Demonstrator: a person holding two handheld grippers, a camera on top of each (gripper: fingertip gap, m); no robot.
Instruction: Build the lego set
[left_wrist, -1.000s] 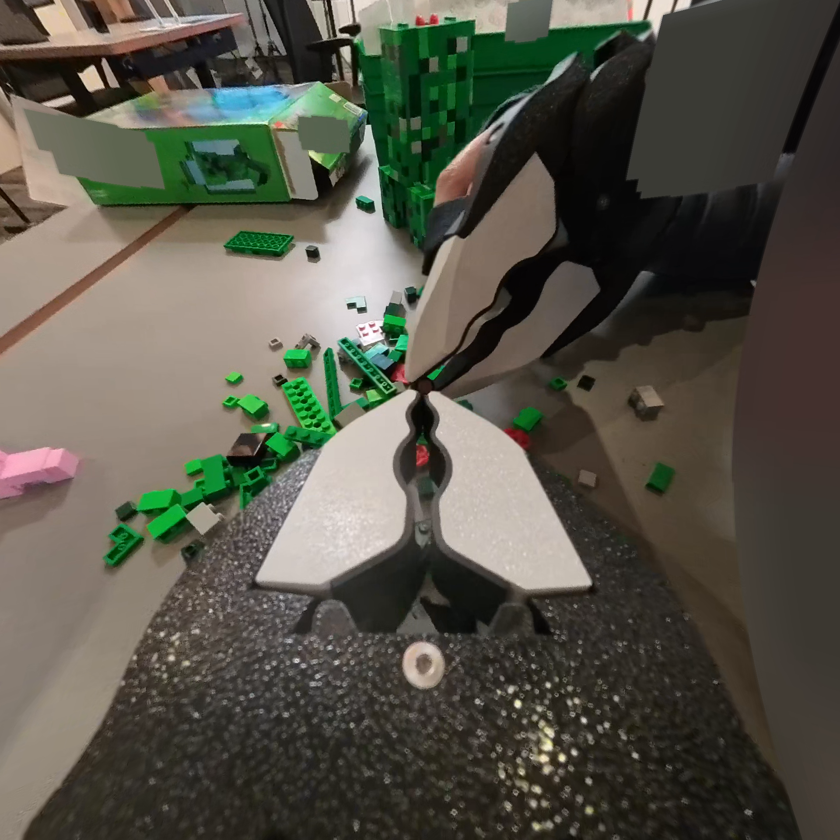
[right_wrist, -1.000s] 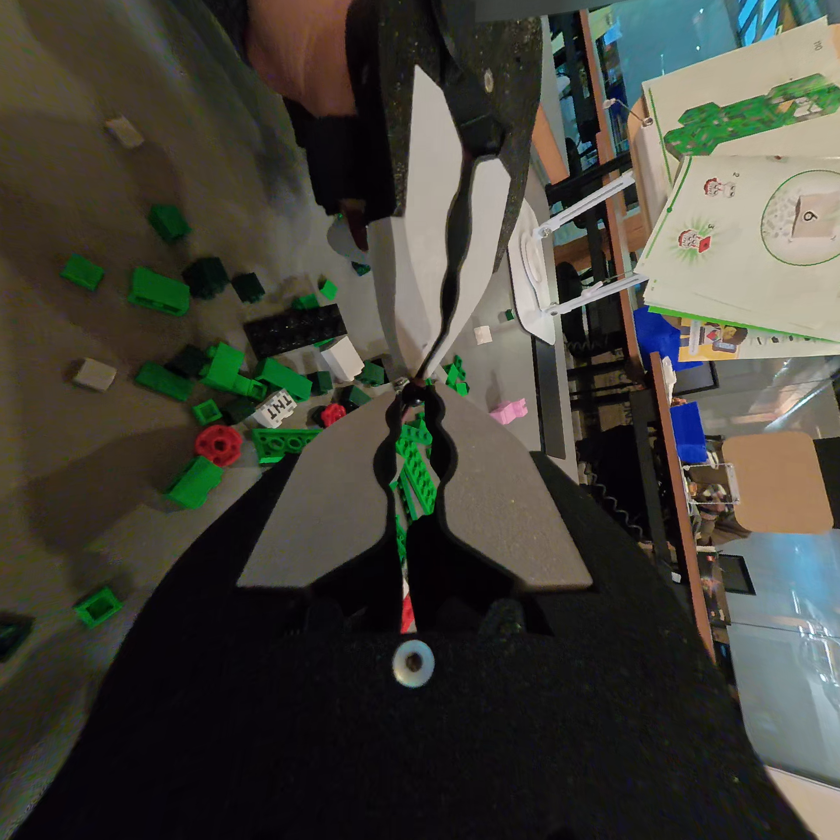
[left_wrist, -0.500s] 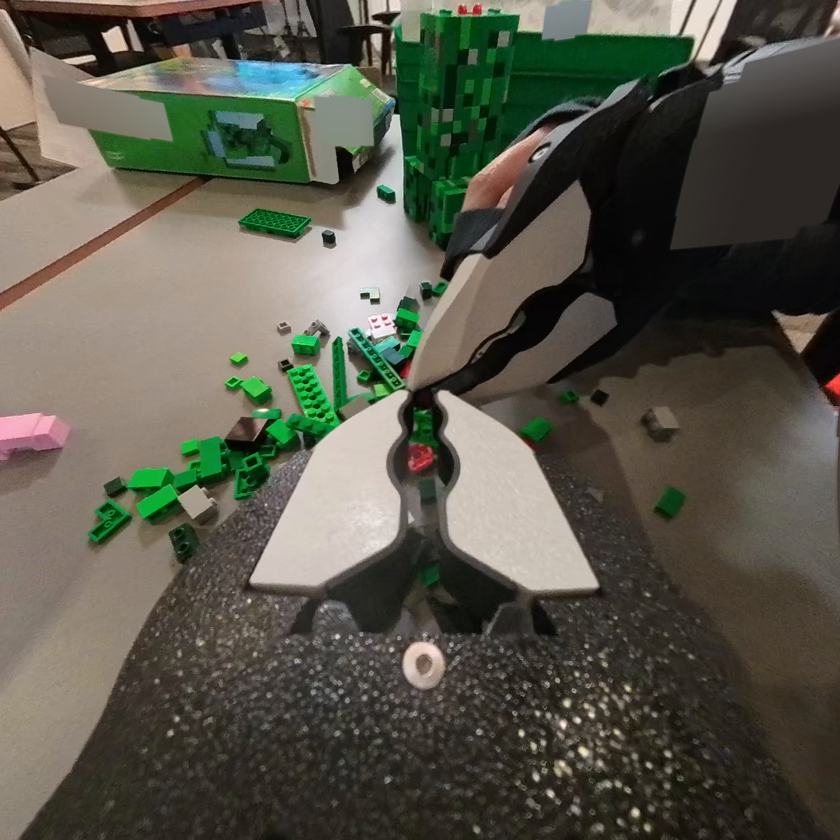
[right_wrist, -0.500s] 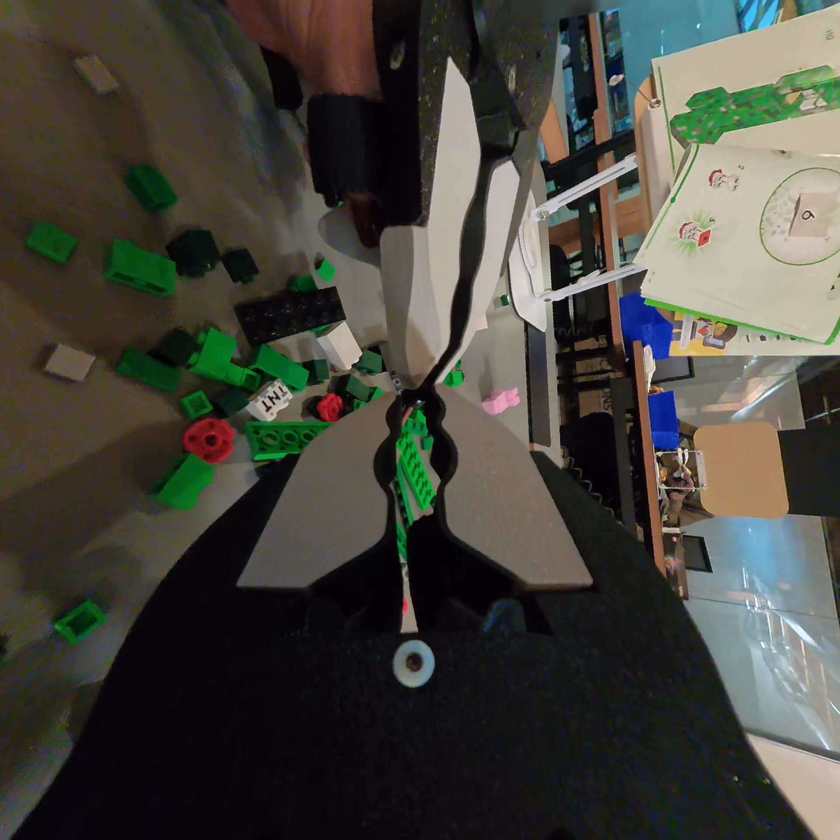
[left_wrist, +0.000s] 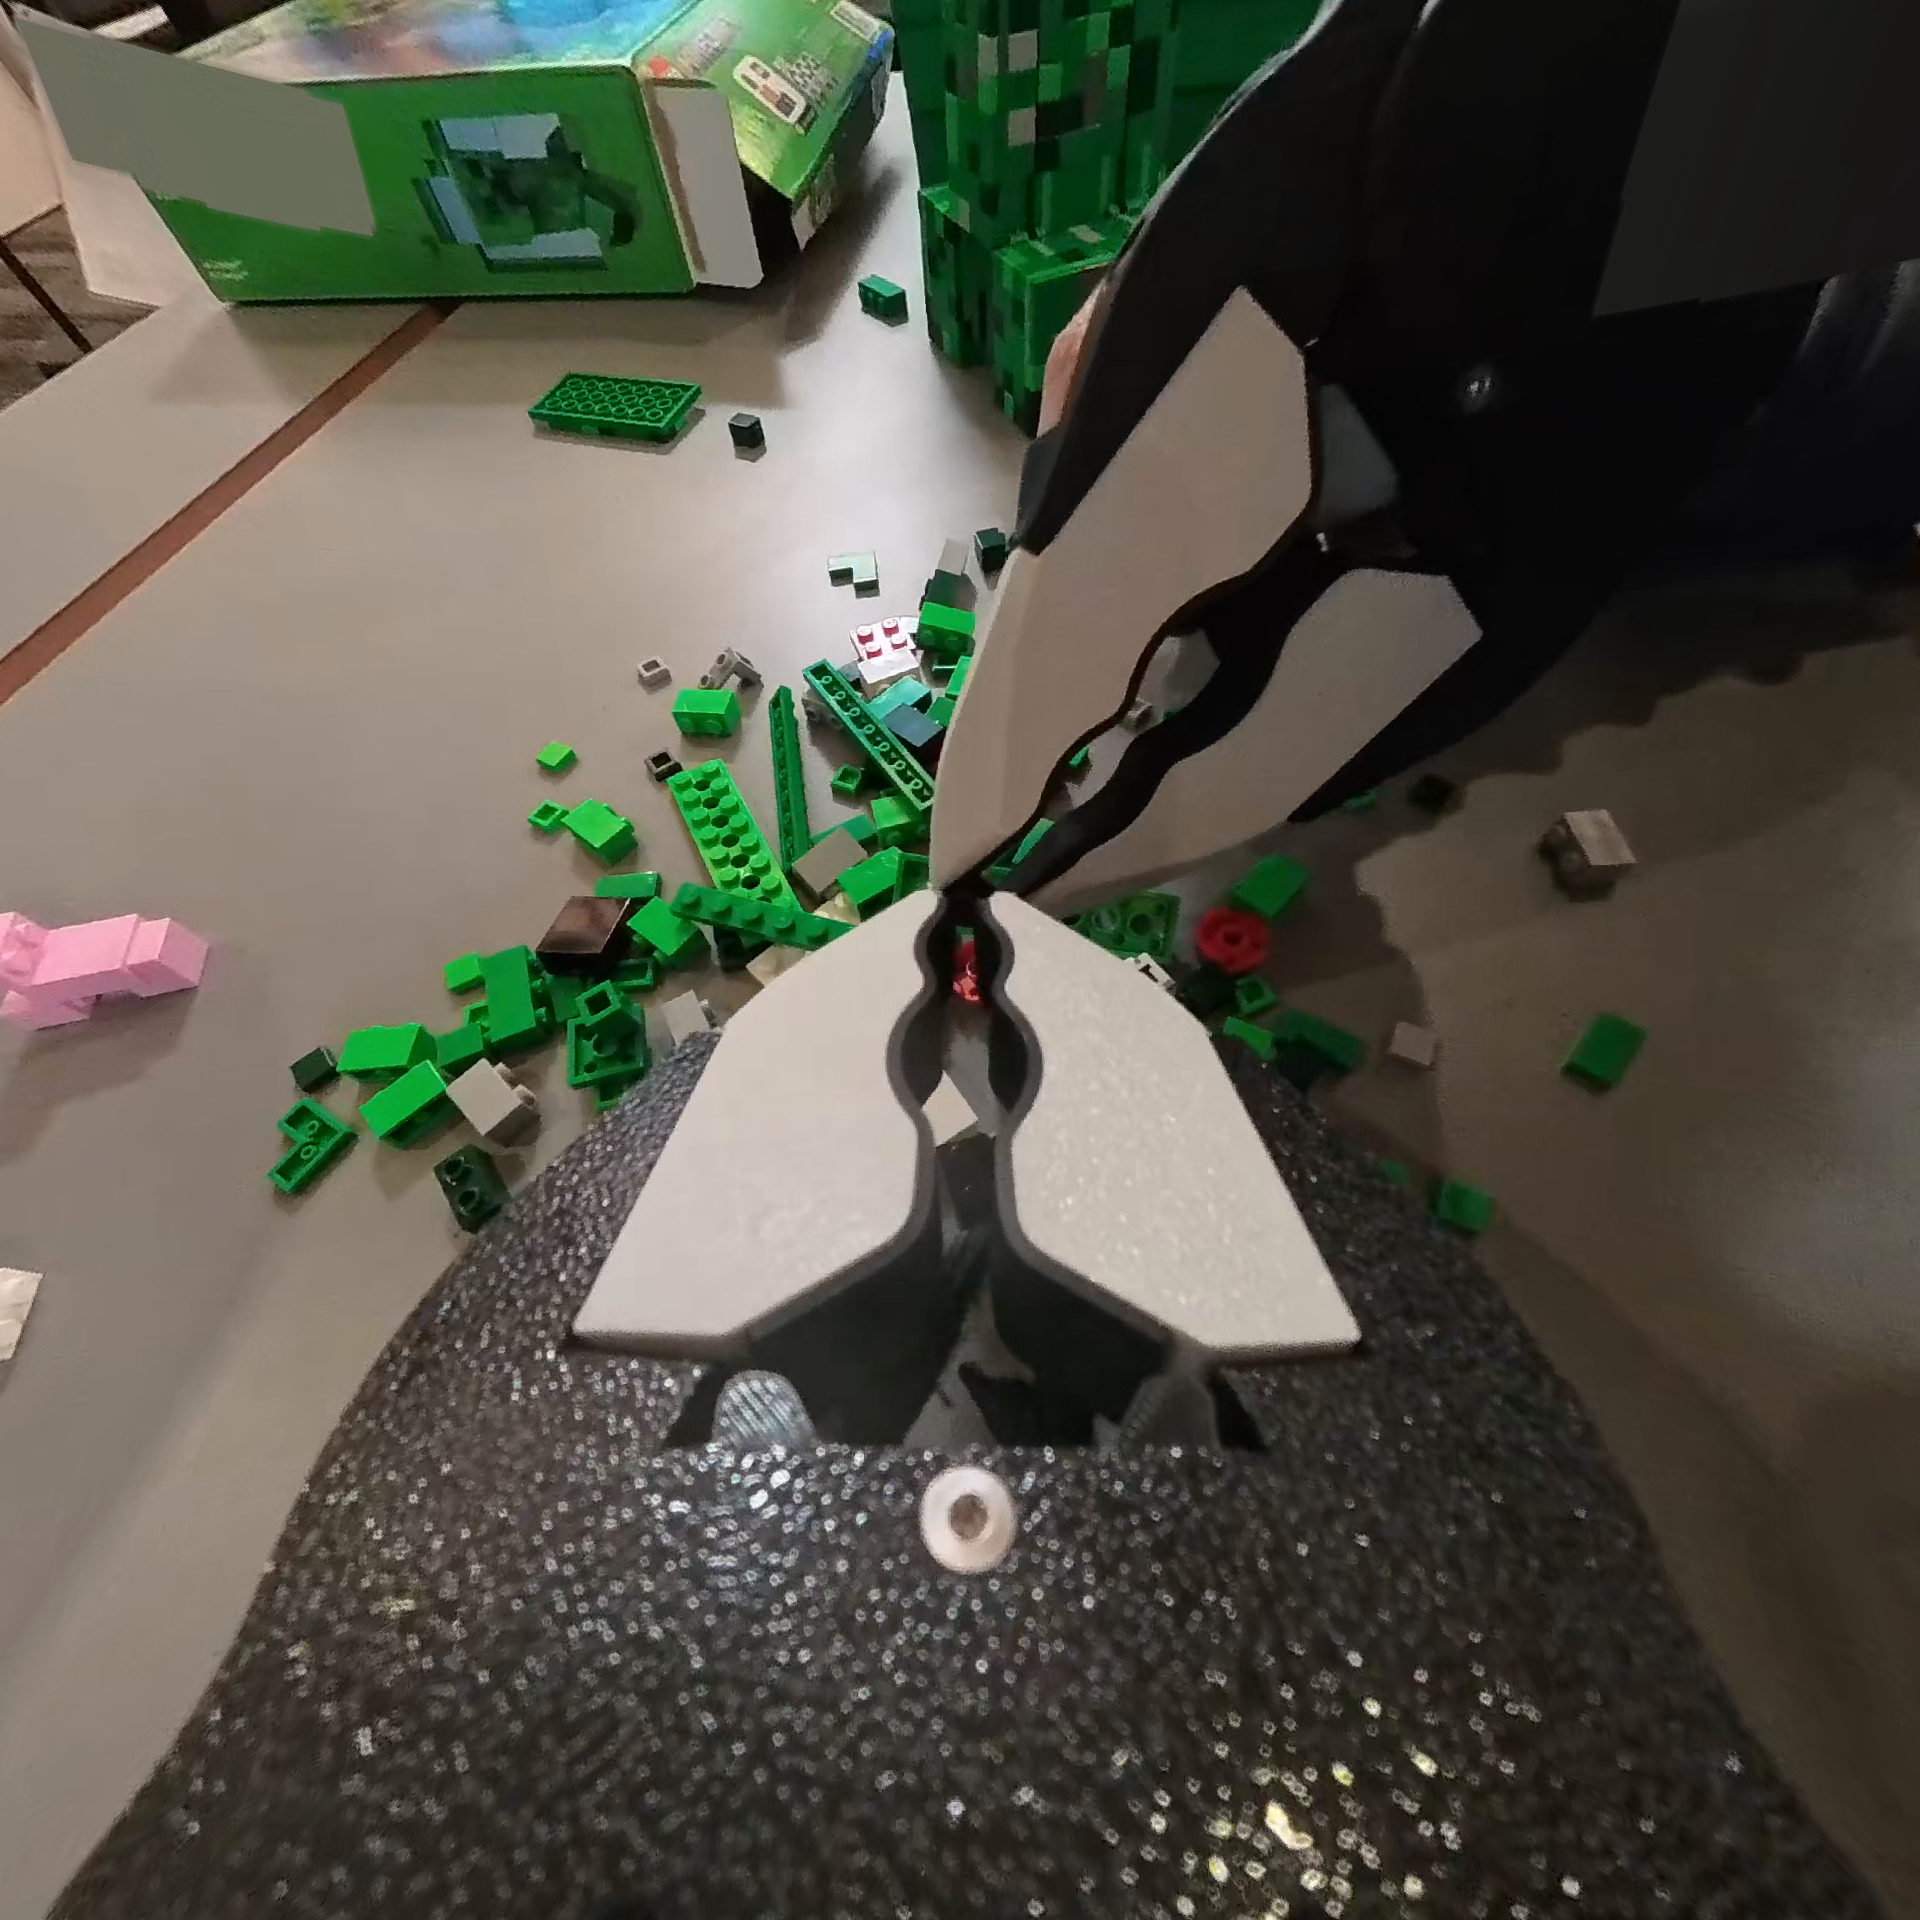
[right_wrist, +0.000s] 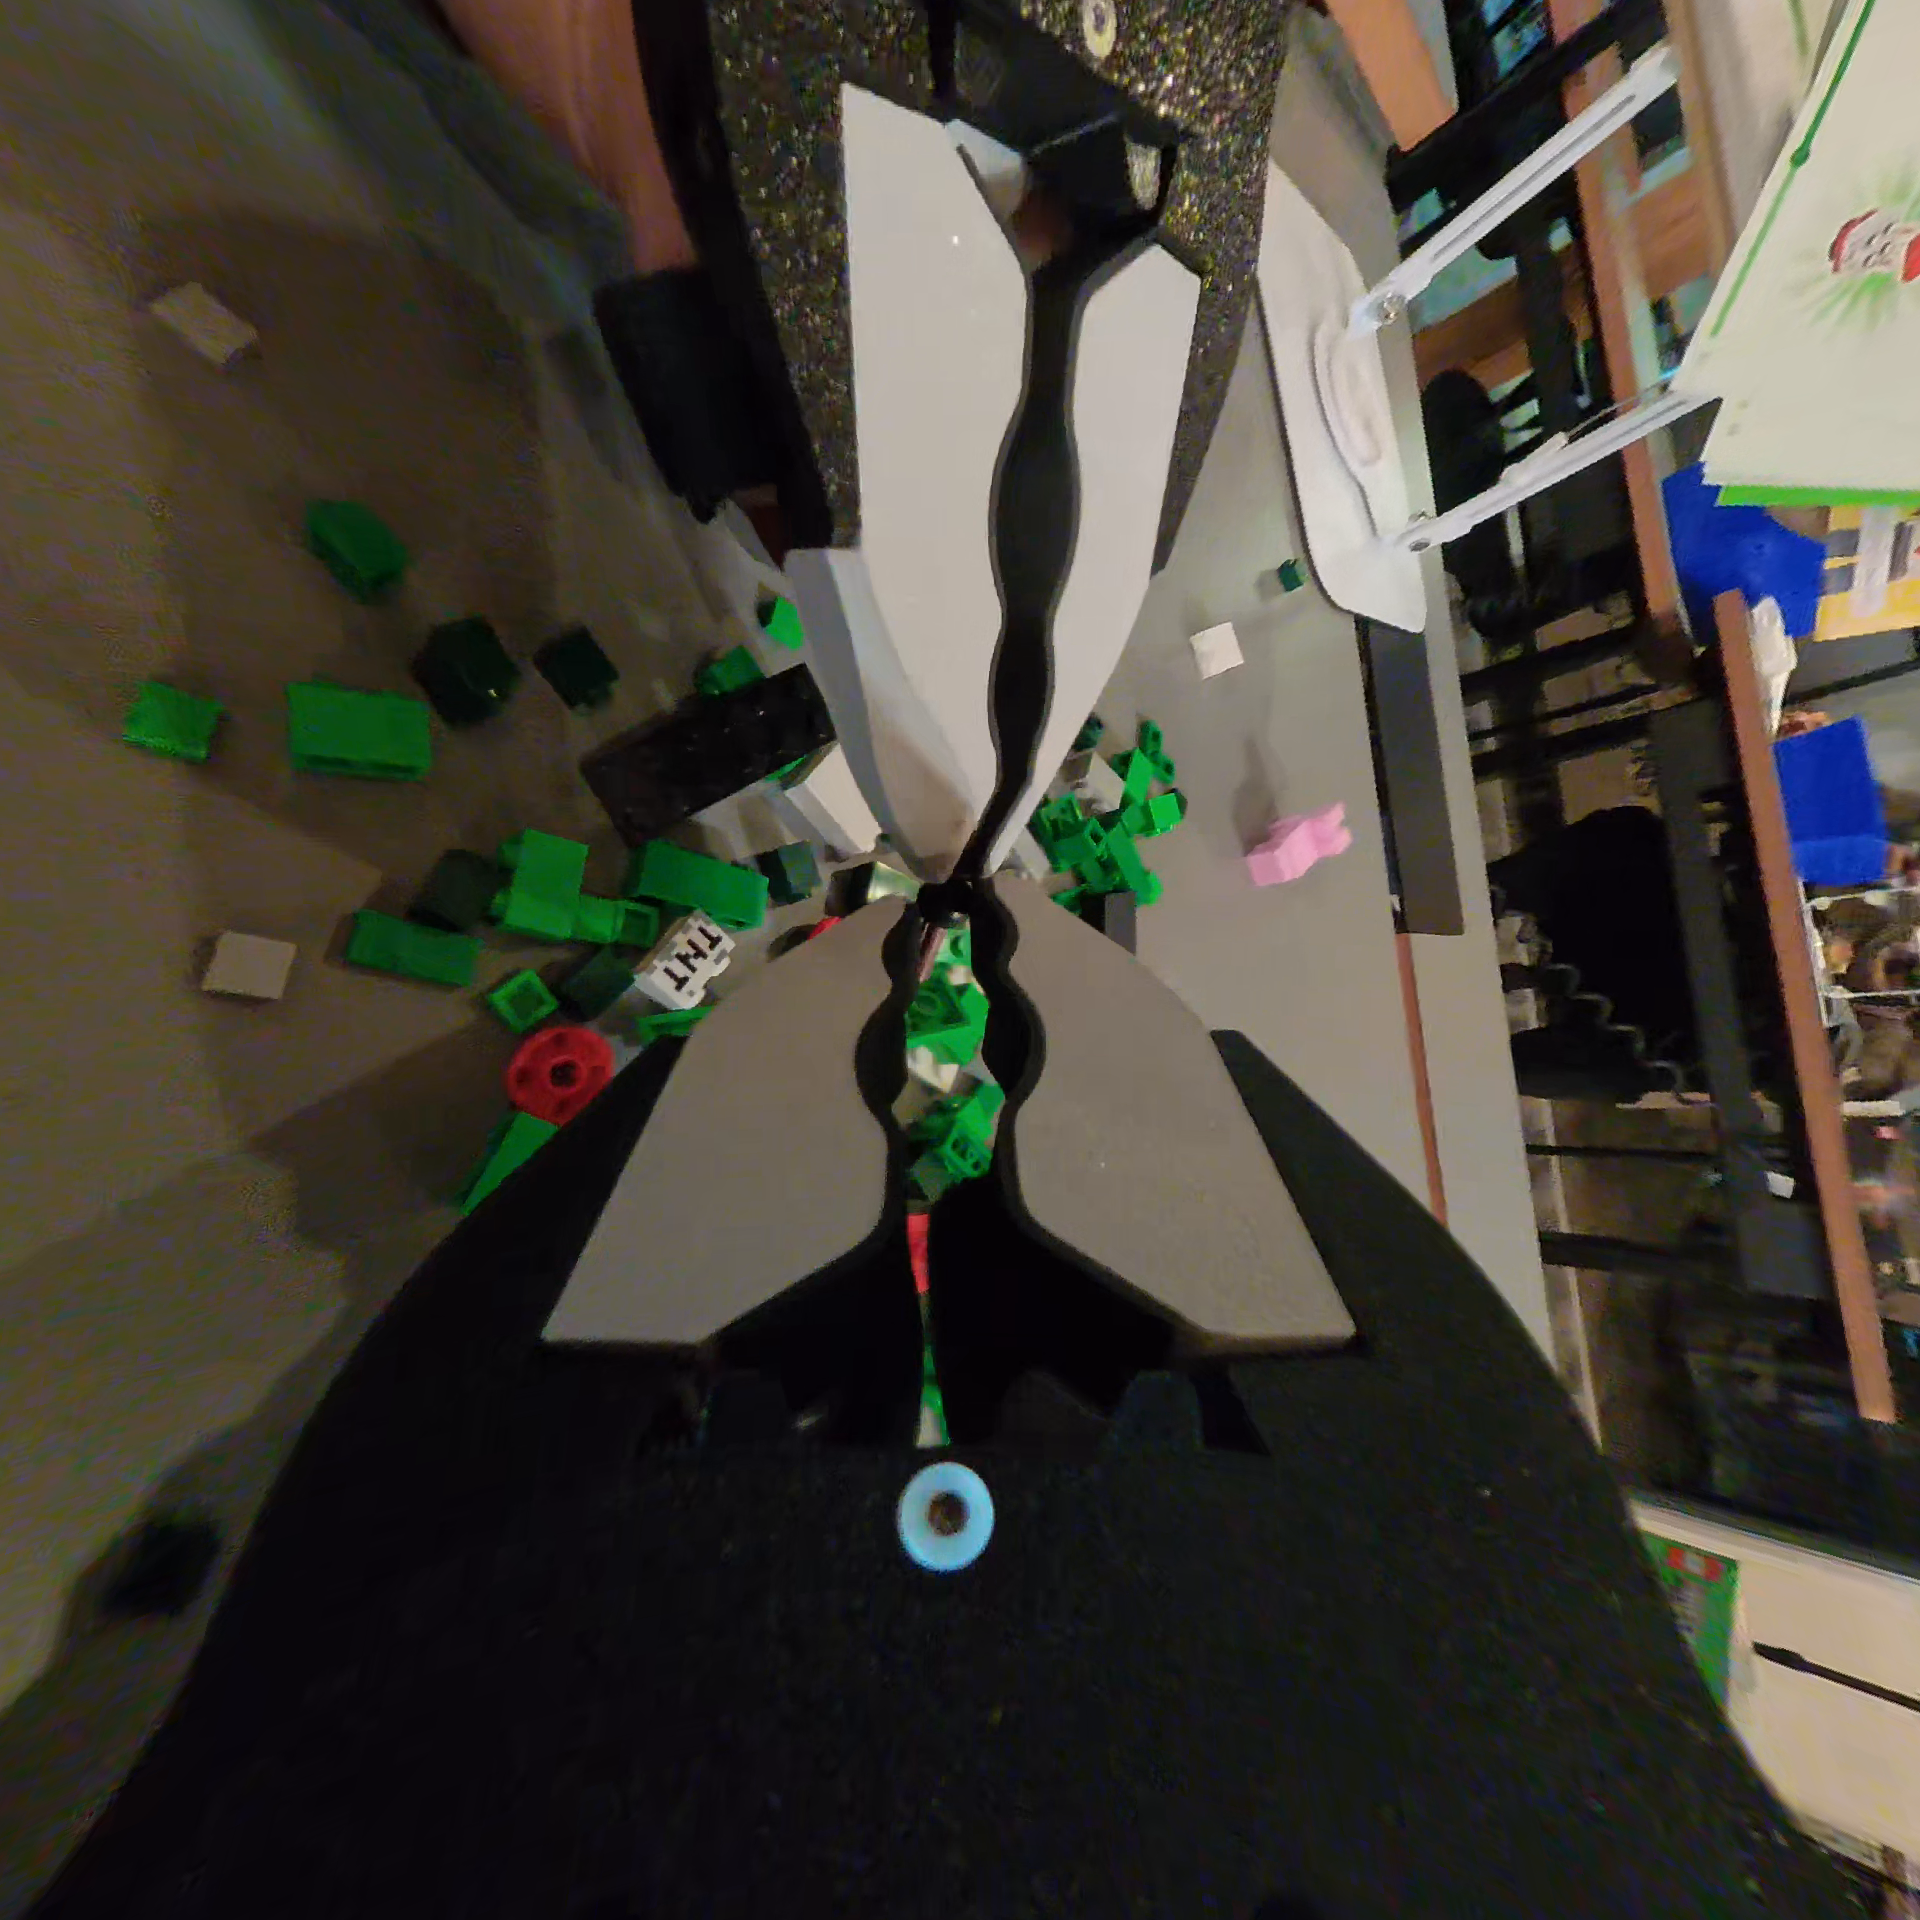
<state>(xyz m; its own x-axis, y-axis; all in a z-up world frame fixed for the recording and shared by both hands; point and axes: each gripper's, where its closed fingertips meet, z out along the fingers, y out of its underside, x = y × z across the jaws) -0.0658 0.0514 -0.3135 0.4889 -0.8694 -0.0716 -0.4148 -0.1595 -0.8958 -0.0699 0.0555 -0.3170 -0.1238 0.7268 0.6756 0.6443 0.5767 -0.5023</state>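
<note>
My left gripper (left_wrist: 958, 912) and my right gripper (right_wrist: 943, 906) meet tip to tip just above a pile of loose green bricks (left_wrist: 727, 842). A small black piece (right_wrist: 943, 894) sits pinched where the tips meet; both pairs of jaws are closed on it. The right gripper (left_wrist: 951, 883) comes in from the upper right in the left wrist view. The left gripper (right_wrist: 961, 868) comes down from the top in the right wrist view. A tall green block figure (left_wrist: 997, 156) stands at the back of the table.
A green set box (left_wrist: 416, 177) lies at the back left, with a green plate (left_wrist: 613, 400) in front of it. A pink pig (left_wrist: 94, 961) sits left. A red round piece (right_wrist: 559, 1075), a white lettered block (right_wrist: 686, 956), a black brick (right_wrist: 707, 748) lie nearby. A booklet (right_wrist: 1829, 260) rests on a white stand (right_wrist: 1351, 436). Less than 4 cm separates the two grippers' tips. Left tips and right tips are each some 25 cm from the tall green block figure (left_wrist: 997, 156).
Both grippers stayed tip to tip on the small black piece and came lower and nearer to the pile. The left gripper now lines up straighter in the right wrist view.
</note>
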